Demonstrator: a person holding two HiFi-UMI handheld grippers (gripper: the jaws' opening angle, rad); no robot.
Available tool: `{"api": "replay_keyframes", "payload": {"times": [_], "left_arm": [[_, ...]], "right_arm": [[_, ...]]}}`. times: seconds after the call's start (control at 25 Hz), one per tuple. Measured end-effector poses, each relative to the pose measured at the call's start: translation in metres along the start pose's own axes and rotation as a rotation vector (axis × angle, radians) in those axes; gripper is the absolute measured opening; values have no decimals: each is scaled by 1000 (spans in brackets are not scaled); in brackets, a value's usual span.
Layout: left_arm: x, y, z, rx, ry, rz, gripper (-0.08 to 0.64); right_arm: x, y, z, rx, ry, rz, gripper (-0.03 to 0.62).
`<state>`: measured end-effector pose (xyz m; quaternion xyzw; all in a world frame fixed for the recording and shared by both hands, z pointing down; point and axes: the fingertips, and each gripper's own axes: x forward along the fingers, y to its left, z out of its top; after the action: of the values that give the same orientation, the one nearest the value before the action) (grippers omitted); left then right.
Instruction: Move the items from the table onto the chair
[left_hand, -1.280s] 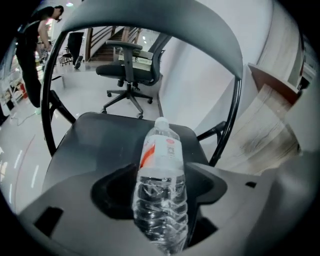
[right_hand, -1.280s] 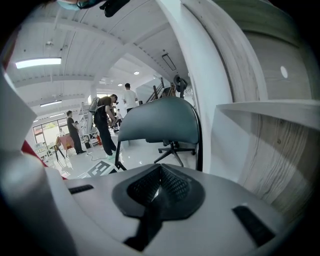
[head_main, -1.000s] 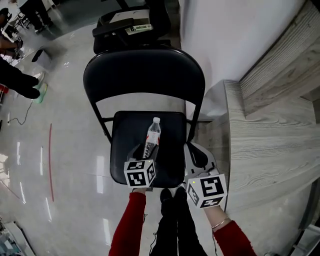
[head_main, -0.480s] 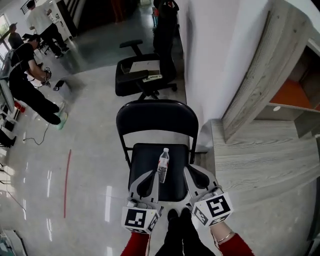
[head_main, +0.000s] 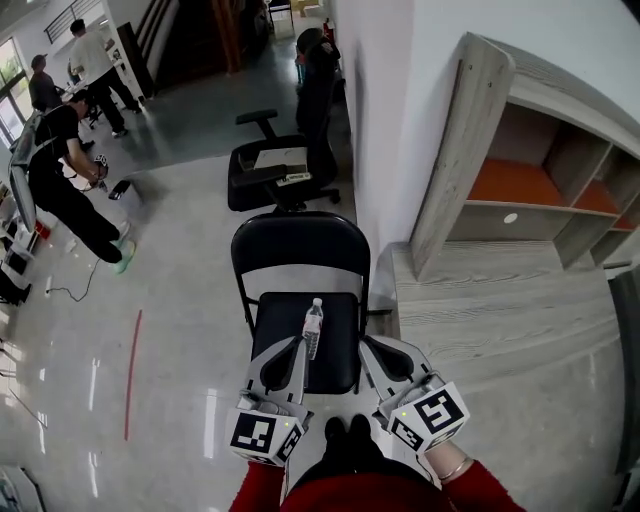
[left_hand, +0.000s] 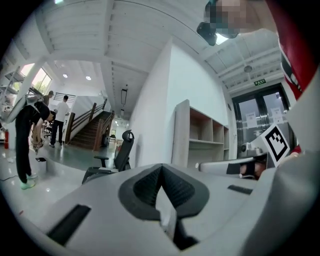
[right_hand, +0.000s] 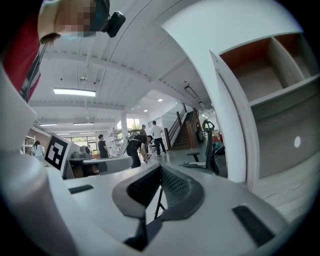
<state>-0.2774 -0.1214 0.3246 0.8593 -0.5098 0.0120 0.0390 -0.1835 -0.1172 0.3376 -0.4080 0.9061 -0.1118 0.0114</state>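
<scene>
A clear water bottle (head_main: 312, 327) with a white cap lies on the seat of a black folding chair (head_main: 285, 262), cap toward the backrest. My left gripper (head_main: 293, 350) hovers over the seat's near left part, just left of the bottle's near end, shut and holding nothing. My right gripper (head_main: 374, 350) hangs at the seat's right edge, also shut and empty. In the left gripper view the left gripper (left_hand: 161, 167) shows its pads pressed together, pointing into the room. The right gripper view shows the right gripper (right_hand: 160, 168) the same way. Neither gripper view shows the bottle.
A low grey wood-grain table (head_main: 500, 305) stands right of the chair, with a shelving unit (head_main: 540, 165) behind it. A black office chair (head_main: 285, 165) stands beyond the folding chair. People (head_main: 65, 170) work at the far left on the glossy floor.
The left gripper has let go of the bottle on the seat, shut, and drawn back toward me. The head view has lifted, showing more of the room.
</scene>
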Motion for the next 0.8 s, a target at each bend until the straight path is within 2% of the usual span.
{"api": "replay_keyframes", "payload": {"times": [0.4,0.8], "left_arm": [[-25,-34,2,5,13,-50,8],[-38,-55,11,78,-14,-87,8]], "right_arm": [[-41,-2,13,-28,-37,-40,12],[-64,0,12,-37,-46,-63,11]]}}
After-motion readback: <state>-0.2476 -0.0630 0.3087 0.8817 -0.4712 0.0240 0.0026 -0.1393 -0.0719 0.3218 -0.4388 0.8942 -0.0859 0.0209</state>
